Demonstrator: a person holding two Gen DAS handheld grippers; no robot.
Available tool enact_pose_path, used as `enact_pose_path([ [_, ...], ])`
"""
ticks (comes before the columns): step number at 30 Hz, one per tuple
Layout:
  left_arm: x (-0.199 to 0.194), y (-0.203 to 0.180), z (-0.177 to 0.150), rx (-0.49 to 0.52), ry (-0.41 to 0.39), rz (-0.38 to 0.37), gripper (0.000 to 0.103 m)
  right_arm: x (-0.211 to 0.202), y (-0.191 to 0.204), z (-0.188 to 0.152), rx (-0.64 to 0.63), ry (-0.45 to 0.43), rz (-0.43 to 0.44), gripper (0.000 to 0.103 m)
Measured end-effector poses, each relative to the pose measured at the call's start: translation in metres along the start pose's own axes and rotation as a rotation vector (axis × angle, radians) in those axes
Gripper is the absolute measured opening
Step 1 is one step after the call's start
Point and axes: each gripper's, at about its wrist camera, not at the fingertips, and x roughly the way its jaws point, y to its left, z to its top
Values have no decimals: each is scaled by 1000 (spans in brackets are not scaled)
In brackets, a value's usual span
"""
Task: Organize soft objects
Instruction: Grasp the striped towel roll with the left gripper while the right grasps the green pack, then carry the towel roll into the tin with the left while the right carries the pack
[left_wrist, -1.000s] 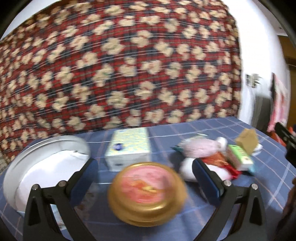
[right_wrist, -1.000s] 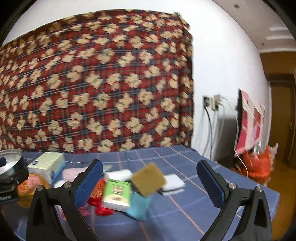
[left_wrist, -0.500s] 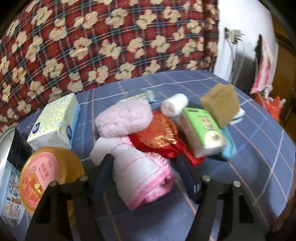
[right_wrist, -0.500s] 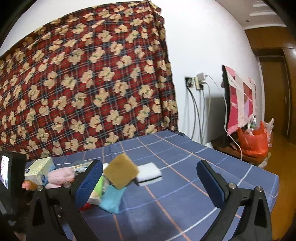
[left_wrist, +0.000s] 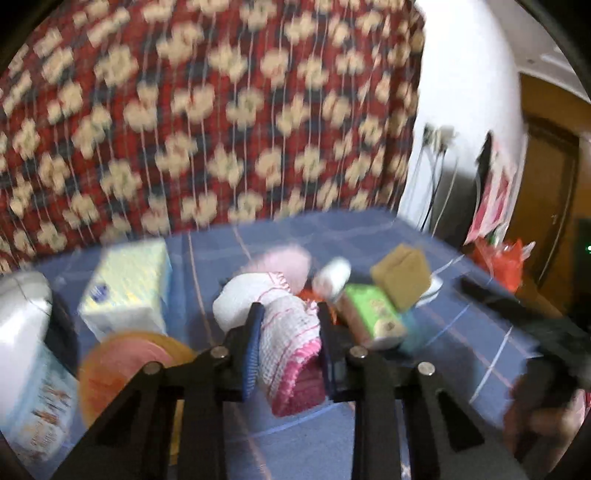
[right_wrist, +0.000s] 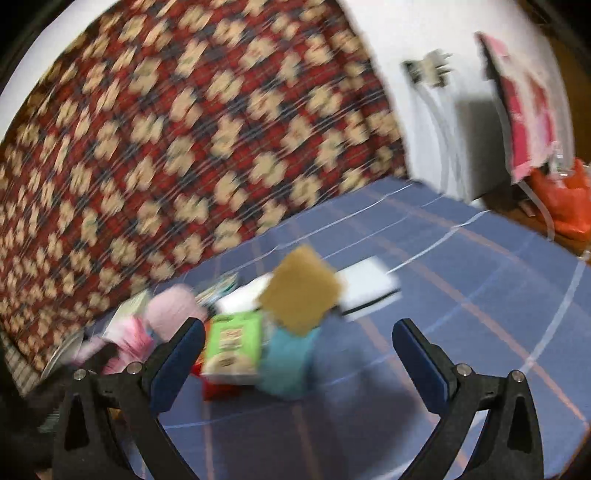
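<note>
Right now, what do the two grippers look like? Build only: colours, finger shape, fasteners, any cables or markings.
Both match. The left gripper and right gripper are matte black plastic: triangular cut-out linkage arms, round silver bolt heads at the pivots, two flat fingers faced with ribbed blue pads. No cables or markings show. The frames are blurred, so finer detail can't be read.

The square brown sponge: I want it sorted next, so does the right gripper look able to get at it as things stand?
Probably yes. The right gripper has its jaws wide open and empty, and the square brown sponge sits on top of the pile just beyond them with nothing covering it.
</note>
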Motion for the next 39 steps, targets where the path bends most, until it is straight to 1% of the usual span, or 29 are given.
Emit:
enact_pose_path([
  [2, -24, 11, 5, 3, -53, 2, 26, 21, 19, 1, -47, 63, 15, 103],
  [3, -32, 17, 7, 3, -68, 11, 26, 35, 27, 1, -64, 104, 16, 102],
  [5, -49, 36, 12, 0, -93, 51, 26, 56, 34, -1, -76, 182, 11, 98],
  [7, -60, 56, 14, -10, -98, 89, 26, 77, 36, -6, -61, 271, 0, 80],
  [9, -72, 82, 13, -33, -106, 141, 26, 87, 36, -8, -51, 308, 2, 75],
  [10, -75, 93, 12, -42, -106, 160, 26, 86, 36, -8, -63, 297, -10, 65],
  [11, -78, 106, 10, -55, -104, 180, 26, 85, 39, -7, -84, 291, -23, 60],
  [13, -85, 128, 8, -86, -102, 216, 26, 82, 40, -7, -92, 279, -27, 58],
  [15, -92, 144, 3, -103, -110, 243, 26, 72, 41, -4, -90, 252, -32, 57],
  [17, -98, 158, -2, -112, -121, 275, 26, 54, 48, 1, -94, 185, -34, 57],
  [19, -103, 170, -6, -123, -129, 301, 26, 37, 63, 4, -119, 117, -19, 57],
  [21, -107, 181, -10, -136, -129, 313, 26, 22, 86, 3, -162, 51, 11, 57],
  [23, -109, 191, -13, -150, -126, 324, 26, 12, 112, 0, -206, 16, 60, 57],
  [26, -113, 206, -19, -177, -122, 342, 26, 7, 148, -8, -262, -10, 126, 57],
  [32, -122, 223, -26, -188, -109, 384, 26, 8, 214, -30, -326, -15, 242, 57],
  [36, -129, 225, -29, -185, -109, 383, 26, 0, 239, -43, -343, -37, 281, 57],
  [39, -133, 222, -31, -178, -114, 371, 26, -8, 244, -50, -347, -52, 284, 57],
])
